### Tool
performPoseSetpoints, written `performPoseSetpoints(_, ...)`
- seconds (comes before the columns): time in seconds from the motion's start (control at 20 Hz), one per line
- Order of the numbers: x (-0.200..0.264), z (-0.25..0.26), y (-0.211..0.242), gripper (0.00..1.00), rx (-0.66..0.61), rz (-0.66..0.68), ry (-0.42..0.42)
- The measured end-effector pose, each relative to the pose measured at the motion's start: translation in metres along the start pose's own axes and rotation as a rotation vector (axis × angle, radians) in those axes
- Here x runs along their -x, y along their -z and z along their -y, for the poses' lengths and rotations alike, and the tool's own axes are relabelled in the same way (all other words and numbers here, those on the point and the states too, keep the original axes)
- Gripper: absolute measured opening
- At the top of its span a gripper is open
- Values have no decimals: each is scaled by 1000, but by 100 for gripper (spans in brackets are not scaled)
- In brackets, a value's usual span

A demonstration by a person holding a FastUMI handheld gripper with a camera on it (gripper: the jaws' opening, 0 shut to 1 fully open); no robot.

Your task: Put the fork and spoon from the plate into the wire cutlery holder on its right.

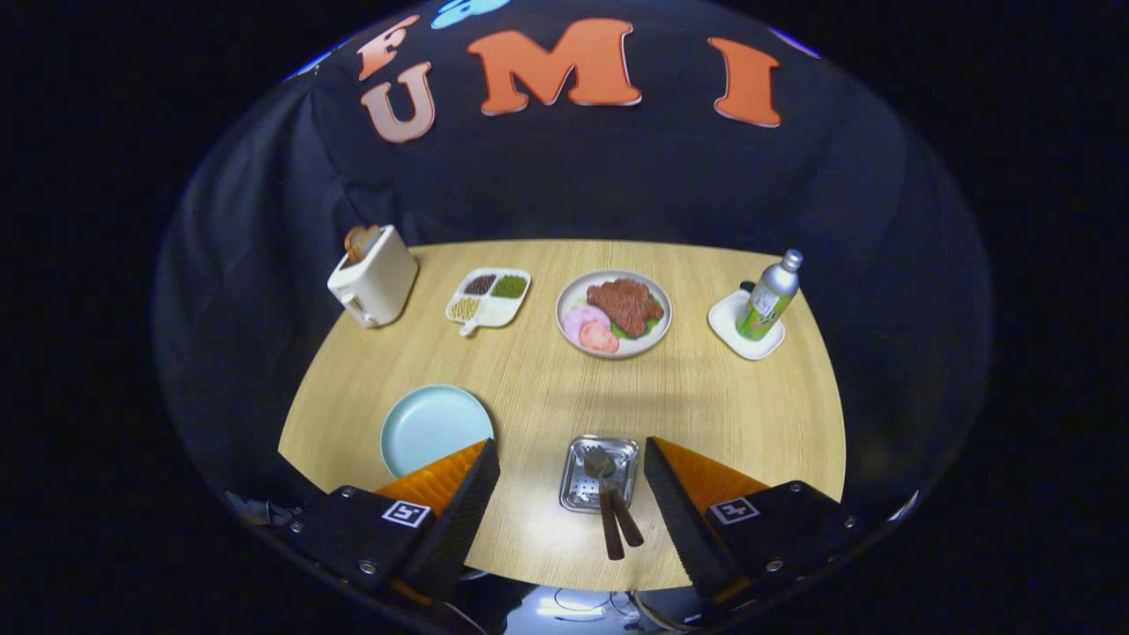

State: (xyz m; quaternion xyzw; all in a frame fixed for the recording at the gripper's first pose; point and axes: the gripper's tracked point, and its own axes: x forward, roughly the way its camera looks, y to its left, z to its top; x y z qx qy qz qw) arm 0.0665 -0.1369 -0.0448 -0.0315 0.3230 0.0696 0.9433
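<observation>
At the bottom centre of the frame, the tongs (pixel 571 481) are standing wide apart, gripping nothing; between their fingers the wire cutlery holder (pixel 600 474) is sitting on the counter (pixel 529 388), fork and spoon (pixel 609 503) lying in it; the blue plate (pixel 432 428) is sitting lower left.

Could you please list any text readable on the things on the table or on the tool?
Label on the bottle: print too small to read.
Square markers on the tool: coded patterns, no words.
No readable text elsewhere.
The tool is open, with the holder between its fingers.
</observation>
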Motion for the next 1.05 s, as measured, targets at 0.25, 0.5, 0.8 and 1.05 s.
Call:
performPoseSetpoints(0.25,42,21,-46,98,-92,307,20)
performPoseSetpoints(0.5,74,41,-50,98,-124,500,57)
performPoseSetpoints(0.8,91,56,-43,98,-156,587,53)
performPoseSetpoints(1.05,96,61,-44,98,-168,623,30)
